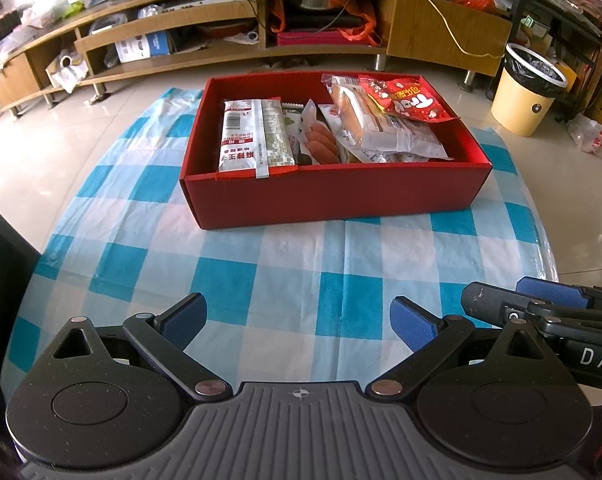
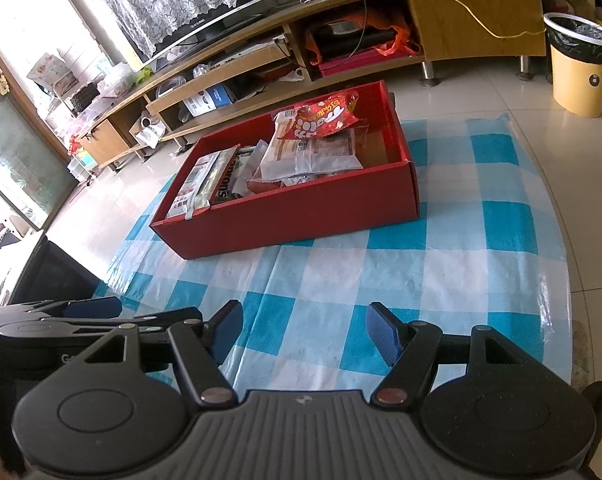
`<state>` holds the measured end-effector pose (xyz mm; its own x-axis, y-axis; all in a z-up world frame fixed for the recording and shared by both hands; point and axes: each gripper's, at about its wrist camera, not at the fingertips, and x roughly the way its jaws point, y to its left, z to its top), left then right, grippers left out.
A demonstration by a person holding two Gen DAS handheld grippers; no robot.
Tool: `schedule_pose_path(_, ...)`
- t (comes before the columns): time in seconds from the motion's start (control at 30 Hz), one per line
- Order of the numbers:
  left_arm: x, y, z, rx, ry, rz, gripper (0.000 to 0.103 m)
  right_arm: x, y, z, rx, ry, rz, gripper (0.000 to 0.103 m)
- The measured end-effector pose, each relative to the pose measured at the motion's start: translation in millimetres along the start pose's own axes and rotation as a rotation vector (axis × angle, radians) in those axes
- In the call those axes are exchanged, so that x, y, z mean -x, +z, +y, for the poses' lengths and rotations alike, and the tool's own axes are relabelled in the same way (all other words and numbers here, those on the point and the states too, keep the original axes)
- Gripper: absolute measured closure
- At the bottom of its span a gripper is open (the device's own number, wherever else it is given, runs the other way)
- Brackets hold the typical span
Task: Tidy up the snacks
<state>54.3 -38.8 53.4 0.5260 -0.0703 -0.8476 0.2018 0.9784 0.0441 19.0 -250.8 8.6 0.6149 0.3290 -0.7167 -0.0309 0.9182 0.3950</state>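
A red box [image 1: 333,196] [image 2: 301,216] stands on the blue-and-white checked cloth [image 1: 285,276] [image 2: 381,276]. Several snack packets lie in it: a white barcode packet [image 1: 253,136] at the left, a sausage packet [image 1: 321,140] in the middle, a bread packet [image 1: 385,124] and a red bag [image 1: 405,100] [image 2: 325,116] on top at the right. My left gripper [image 1: 299,320] is open and empty, well in front of the box. My right gripper [image 2: 305,332] is open and empty beside it, also seen in the left wrist view [image 1: 533,300].
A long wooden TV cabinet [image 1: 237,20] [image 2: 341,44] with cluttered shelves runs behind the table. A yellow bin [image 1: 529,88] [image 2: 581,68] stands on the tiled floor at the right. A dark object [image 2: 49,276] sits at the left table edge.
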Motion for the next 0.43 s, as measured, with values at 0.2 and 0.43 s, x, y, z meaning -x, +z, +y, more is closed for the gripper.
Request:
schedule_pose_path(0.2, -0.3, 0.0, -0.5, 0.0, -0.002, 0.001, 0.004, 0.0, 0.2, -0.1, 0.0, 0.0, 0.0, 0.036)
schedule_pose_path(0.43, 4.7, 1.4, 0.0, 0.005, 0.004, -0.029, 0.003, 1.7, 0.8, -1.4, -0.005, 0.001, -0.019, 0.031)
